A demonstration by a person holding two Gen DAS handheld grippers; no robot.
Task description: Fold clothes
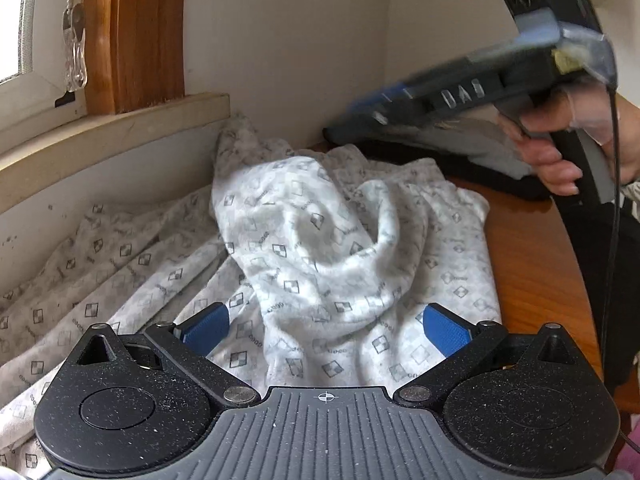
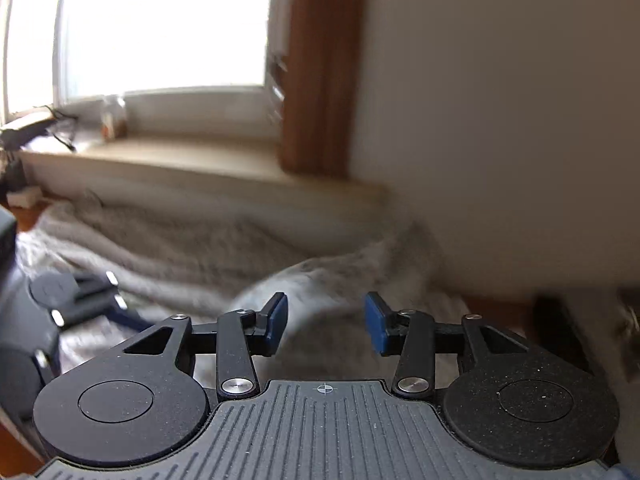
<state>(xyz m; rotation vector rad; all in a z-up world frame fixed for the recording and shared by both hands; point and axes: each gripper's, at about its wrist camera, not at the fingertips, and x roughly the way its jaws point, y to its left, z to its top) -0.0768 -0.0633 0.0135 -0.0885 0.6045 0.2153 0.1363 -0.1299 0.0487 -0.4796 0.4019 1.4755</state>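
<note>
Setup stage of the fold: garment bunched on the desk, both grippers empty, no fold made yet.

Nearest, L gripper (image 1: 326,330) sits low over the near edge of the patterned white garment (image 1: 320,240), jaws wide w/ cloth lying under and between the blue pads (image 1: 446,334) but not pinched. R gripper (image 2: 326,322) is up in the air, jaws about half apart and opening, nothing between them; the cloth shows only below, blurred. In the L view it comes in from upper right, person's hand (image 1: 560,152) on the handle. Mid: garment heaped in a tall ridge, its far part running up against the wall under the window sill (image 1: 112,136); wooden desk (image 1: 532,272) bare to its right. Far: a dark folded pile (image 1: 460,152) by the wall. Next, I'd judge: each gripper needs an edge or corner to pinch, then pull apart to spread it flat. Layers are hard to tell apart, so pick a single one.
</note>
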